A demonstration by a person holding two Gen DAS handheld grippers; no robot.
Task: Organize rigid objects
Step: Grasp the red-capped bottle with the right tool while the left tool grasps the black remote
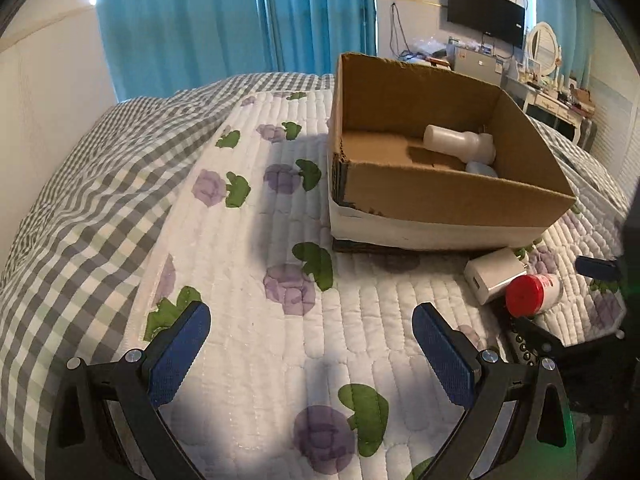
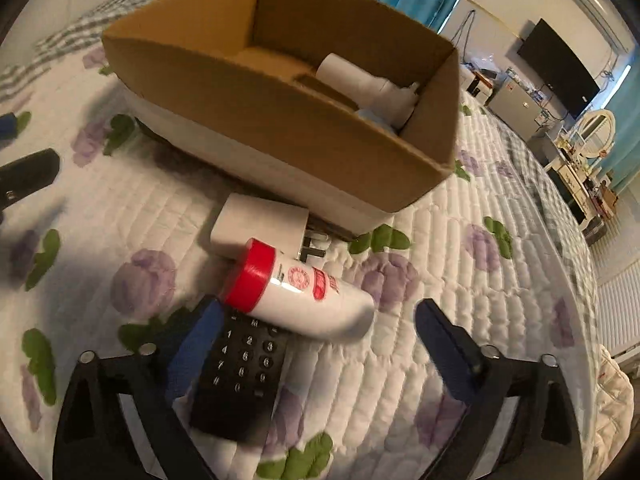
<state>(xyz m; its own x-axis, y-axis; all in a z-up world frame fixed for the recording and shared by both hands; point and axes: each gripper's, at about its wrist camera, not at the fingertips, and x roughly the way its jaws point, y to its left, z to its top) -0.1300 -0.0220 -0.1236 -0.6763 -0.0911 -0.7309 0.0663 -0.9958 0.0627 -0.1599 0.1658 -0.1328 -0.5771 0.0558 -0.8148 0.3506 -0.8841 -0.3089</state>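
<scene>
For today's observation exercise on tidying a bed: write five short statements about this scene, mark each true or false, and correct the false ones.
1. A white bottle lies inside the cardboard box. True.
2. The red-capped bottle stands upright. False: it lies on its side on the quilt.
3. The right gripper holds the black remote. False: its fingers are open, holding nothing.
4. The white charger lies outside the box. True.
5. The left gripper is shut. False: it is open.

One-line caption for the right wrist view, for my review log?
Open right gripper over a red-capped bottle and black remote, charger and cardboard box beyond.
</scene>
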